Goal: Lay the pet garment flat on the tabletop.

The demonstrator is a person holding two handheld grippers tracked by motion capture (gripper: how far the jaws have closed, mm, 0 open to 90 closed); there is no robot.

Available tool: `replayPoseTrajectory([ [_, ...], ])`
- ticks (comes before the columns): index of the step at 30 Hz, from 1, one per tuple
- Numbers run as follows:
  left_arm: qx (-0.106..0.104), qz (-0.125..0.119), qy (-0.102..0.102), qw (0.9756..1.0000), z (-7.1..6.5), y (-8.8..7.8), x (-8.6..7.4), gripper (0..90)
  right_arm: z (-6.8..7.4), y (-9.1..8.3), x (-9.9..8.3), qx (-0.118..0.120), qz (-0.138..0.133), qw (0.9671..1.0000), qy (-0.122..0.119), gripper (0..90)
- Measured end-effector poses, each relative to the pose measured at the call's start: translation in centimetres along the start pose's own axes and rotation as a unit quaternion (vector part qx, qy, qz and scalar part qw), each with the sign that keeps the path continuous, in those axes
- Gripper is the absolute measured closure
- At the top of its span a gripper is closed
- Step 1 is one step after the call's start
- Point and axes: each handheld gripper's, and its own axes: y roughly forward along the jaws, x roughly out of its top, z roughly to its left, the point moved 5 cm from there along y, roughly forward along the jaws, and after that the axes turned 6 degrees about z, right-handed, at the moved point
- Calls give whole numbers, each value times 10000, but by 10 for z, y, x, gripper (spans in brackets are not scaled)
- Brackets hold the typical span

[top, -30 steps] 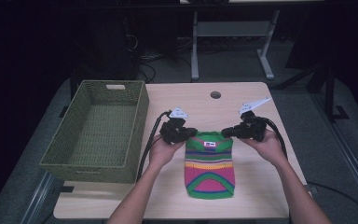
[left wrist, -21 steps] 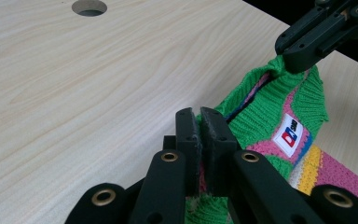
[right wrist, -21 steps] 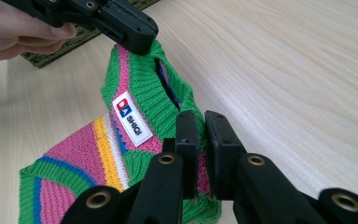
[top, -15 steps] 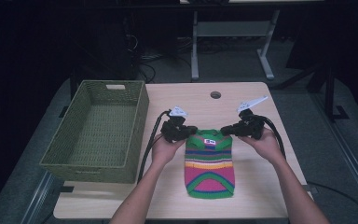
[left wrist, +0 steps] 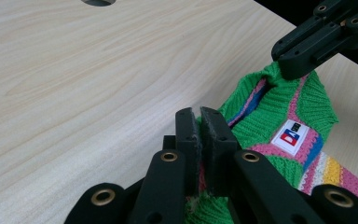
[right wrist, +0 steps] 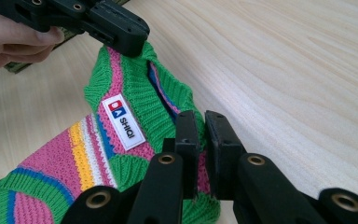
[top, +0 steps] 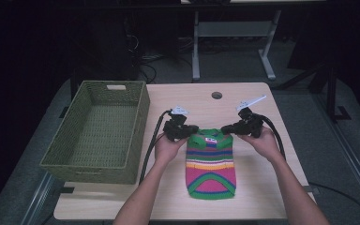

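Your left gripper (top: 193,132) is clamped on the near-left corner of the sweater (top: 211,165) collar, and your right gripper (top: 227,129) is clamped on the opposite corner; in both gripper views the pads are pressed together with green knit pinched between them. The sweater lies flat on the table (top: 243,101) at about 6 o'clock from the cable hole (top: 216,95), collar end toward 12, hem toward you. The basket (top: 98,131) sits at 9 o'clock of it, well apart.

The main risk is the grip itself. Each bite looks shallow, taking only the ribbed edge, so a quick lift could let one corner slide out, and the sweater would swing from the other gripper and bunch up.

If you pull the hands apart toward 3 and 9, the collar will stretch and the knit may distort or slip from the pads.

If the sweater is meant for the basket, watch the hanging hem: carried too low toward 9 o'clock, it could catch on the rim (top: 143,112) and drag the sweater out of your hold or nudge the basket.

Your left cable (top: 150,145) trails between sweater and basket and could snag in that sweep.
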Motion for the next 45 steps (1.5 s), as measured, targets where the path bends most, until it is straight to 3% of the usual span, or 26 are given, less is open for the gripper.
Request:
replayPoseTrajectory([
  [14, 64, 139, -172, 9997, 11, 17, 0, 855, -15, 12, -2, -1, 66, 9996, 281, 818],
  [17, 195, 105, -308, 9993, 16, 18, 1, 773, -22, 14, -2, -104, 21, 9990, 423, 703],
  [21, 270, 108, -386, 9988, 19, 15, 1, 701, -23, 20, -5, -113, 171, 9989, 428, 677],
  [24, 161, 119, -452, 9988, 19, 15, -1, 690, -24, 21, -7, -88, 177, 9987, 469, 676],
  [26, 154, 202, -376, 9990, 17, 14, -3, 689, -23, 21, -7, -66, 186, 9987, 473, 672],
  [30, -20, 74, -380, 9992, 12, 10, -4, 681, -16, 19, -6, -28, 167, 9992, 372, 660],
  [33, -150, 99, -262, 9995, 7, 7, -5, 702, -8, 17, -3, 57, 100, 9997, 234, 667],
  [37, -229, 276, -223, 9991, 4, 12, -9, 725, 0, 21, -1, 97, 183, 9997, 101, 715],
  [41, -251, 617, -178, 9976, 1, 25, -16, 731, 1, 34, -4, 80, 449, 9989, 97, 757],
  [45, -217, 775, -184, 9966, 0, 33, -20, 732, -2, 43, -7, 15, 546, 9985, 102, 772],
])
